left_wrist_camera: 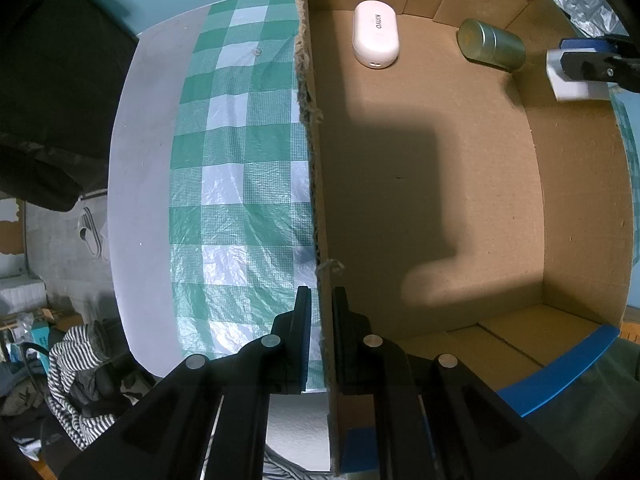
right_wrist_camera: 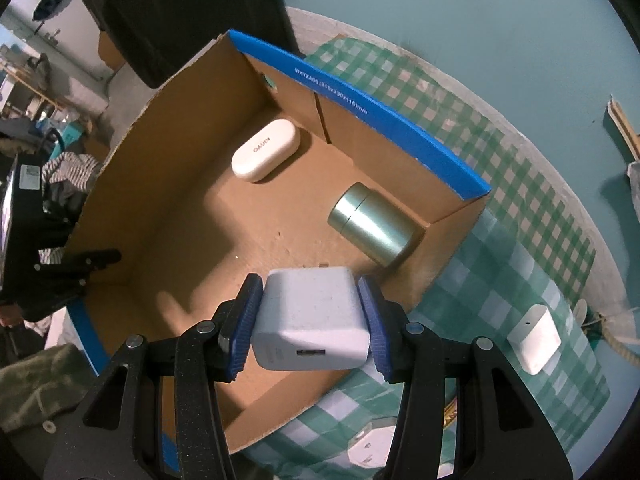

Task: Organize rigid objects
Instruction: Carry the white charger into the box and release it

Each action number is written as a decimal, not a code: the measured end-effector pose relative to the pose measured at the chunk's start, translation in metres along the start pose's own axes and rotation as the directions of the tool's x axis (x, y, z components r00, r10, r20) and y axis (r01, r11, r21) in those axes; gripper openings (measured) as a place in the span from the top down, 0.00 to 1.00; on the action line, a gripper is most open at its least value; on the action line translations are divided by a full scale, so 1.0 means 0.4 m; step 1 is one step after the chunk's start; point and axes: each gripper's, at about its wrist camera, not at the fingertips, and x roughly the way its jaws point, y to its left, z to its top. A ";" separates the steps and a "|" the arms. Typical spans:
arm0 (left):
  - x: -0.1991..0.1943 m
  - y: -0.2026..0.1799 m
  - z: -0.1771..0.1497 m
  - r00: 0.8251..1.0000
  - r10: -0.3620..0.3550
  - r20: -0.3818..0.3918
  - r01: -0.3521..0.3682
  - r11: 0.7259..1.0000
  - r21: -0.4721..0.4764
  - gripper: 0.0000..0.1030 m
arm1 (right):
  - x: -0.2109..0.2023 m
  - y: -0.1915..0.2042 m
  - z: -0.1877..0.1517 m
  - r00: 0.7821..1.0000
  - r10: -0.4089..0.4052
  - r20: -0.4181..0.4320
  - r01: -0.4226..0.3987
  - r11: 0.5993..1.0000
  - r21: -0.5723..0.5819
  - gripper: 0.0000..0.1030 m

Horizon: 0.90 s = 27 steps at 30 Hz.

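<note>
An open cardboard box (left_wrist_camera: pixel 576 184) (right_wrist_camera: pixel 132 184) with blue edges sits on a green checked tablecloth. Inside lie a white oval case (left_wrist_camera: pixel 375 34) (right_wrist_camera: pixel 265 149) and a green metal tin (left_wrist_camera: pixel 491 44) (right_wrist_camera: pixel 370 229) on its side. My left gripper (left_wrist_camera: pixel 322 300) is shut on the box's left wall (left_wrist_camera: pixel 316 184). My right gripper (right_wrist_camera: pixel 310 292) is shut on a white charger block (right_wrist_camera: pixel 312 320) and holds it above the box's near right side; it also shows in the left wrist view (left_wrist_camera: pixel 576 74).
On the tablecloth (right_wrist_camera: pixel 516 216) right of the box lies a white case (right_wrist_camera: pixel 534 332). Another white object (right_wrist_camera: pixel 370 446) lies near the front edge. The round table's rim (left_wrist_camera: pixel 132 184) drops to a floor with clothes (left_wrist_camera: pixel 76 364).
</note>
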 end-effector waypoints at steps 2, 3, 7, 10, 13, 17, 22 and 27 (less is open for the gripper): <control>0.000 0.000 0.000 1.000 0.000 0.000 0.000 1.000 0.000 0.90 | 0.003 0.001 0.000 1.000 -0.004 -0.005 0.004 1.000 0.000 0.52; 0.000 0.001 0.000 1.000 -0.001 -0.001 0.001 1.000 -0.002 0.90 | 0.004 0.003 0.000 1.000 -0.004 -0.006 0.004 1.000 -0.001 0.52; 0.002 0.003 -0.001 1.000 -0.004 -0.001 0.004 1.000 -0.015 0.90 | 0.000 0.001 0.002 1.000 -0.004 -0.009 0.004 1.000 0.007 0.52; 0.002 0.004 -0.001 1.000 -0.004 -0.002 0.004 1.000 -0.014 0.90 | -0.011 -0.003 0.001 1.000 -0.007 0.003 0.007 1.000 0.025 0.52; 0.002 0.005 -0.002 1.000 -0.003 -0.002 0.003 1.000 -0.010 0.90 | -0.021 -0.007 -0.004 1.000 -0.004 0.007 0.004 0.999 0.038 0.50; 0.003 0.006 -0.002 1.000 -0.002 -0.003 0.002 1.000 -0.009 0.90 | -0.046 -0.011 -0.006 1.000 -0.006 0.029 0.005 0.999 0.053 0.47; 0.006 0.002 -0.001 1.000 0.002 -0.007 -0.002 1.000 -0.006 0.90 | -0.083 -0.022 -0.004 0.998 -0.016 0.053 0.012 0.997 0.073 0.43; 0.004 0.000 0.001 1.000 0.001 -0.006 -0.001 1.000 -0.007 0.90 | -0.113 -0.037 -0.009 0.997 -0.026 0.069 0.020 0.996 0.087 0.43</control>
